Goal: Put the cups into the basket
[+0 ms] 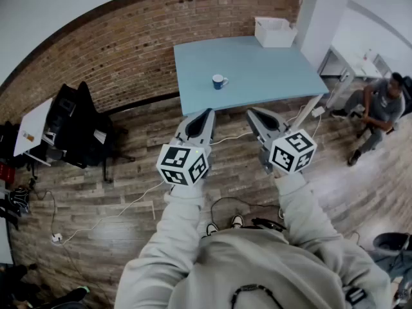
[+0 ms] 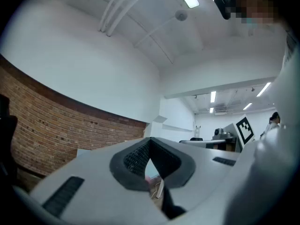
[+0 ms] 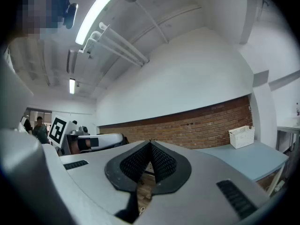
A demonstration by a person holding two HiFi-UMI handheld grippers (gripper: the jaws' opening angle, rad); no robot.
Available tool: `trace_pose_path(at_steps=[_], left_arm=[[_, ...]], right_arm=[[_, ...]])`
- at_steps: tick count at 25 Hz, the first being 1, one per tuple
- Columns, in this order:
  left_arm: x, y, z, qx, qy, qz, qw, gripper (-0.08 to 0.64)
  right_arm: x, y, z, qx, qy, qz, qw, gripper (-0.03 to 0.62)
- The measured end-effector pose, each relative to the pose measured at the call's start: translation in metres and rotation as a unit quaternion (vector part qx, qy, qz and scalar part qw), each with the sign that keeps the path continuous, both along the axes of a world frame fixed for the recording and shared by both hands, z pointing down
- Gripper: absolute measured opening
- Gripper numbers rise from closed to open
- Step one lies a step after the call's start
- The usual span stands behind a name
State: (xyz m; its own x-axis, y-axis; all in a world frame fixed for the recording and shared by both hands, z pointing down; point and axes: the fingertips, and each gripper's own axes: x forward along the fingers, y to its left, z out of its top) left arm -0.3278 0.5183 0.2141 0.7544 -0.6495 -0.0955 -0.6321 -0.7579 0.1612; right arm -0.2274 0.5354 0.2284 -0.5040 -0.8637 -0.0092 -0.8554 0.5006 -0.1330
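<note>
A blue cup (image 1: 219, 81) with a white inside stands near the front edge of a light blue table (image 1: 257, 69). At that table's far right corner sits a white basket (image 1: 275, 32), which also shows in the right gripper view as the white basket (image 3: 242, 136) on the table (image 3: 251, 157). My left gripper (image 1: 206, 113) and right gripper (image 1: 252, 112) hang side by side over the wooden floor, short of the table. Both are shut with nothing between the jaws, as the left gripper (image 2: 150, 139) and right gripper (image 3: 151, 143) show in their own views.
A brick wall (image 1: 129, 50) runs behind the table. Black bags and a chair (image 1: 77, 124) stand at the left beside a white table (image 1: 32, 129). A person (image 1: 378, 107) sits at the right. Cables (image 1: 109, 214) trail across the wooden floor.
</note>
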Motion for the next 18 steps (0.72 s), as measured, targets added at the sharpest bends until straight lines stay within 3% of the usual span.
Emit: trace_pose_path(at_steps=[14,18], left_arm=[[-0.005,-0.006,0.002,-0.001,0.003,-0.002,1.0,-0.004],[-0.001,-0.016,0.01,0.002,-0.024,-0.003,0.9997,-0.004]], right_arm=[[-0.004,-0.006,-0.004,0.01,-0.008,-0.016,1.0,0.008],[0.001,-0.011,-0.002,0.01,-0.006,-0.011,1.0,0.009]])
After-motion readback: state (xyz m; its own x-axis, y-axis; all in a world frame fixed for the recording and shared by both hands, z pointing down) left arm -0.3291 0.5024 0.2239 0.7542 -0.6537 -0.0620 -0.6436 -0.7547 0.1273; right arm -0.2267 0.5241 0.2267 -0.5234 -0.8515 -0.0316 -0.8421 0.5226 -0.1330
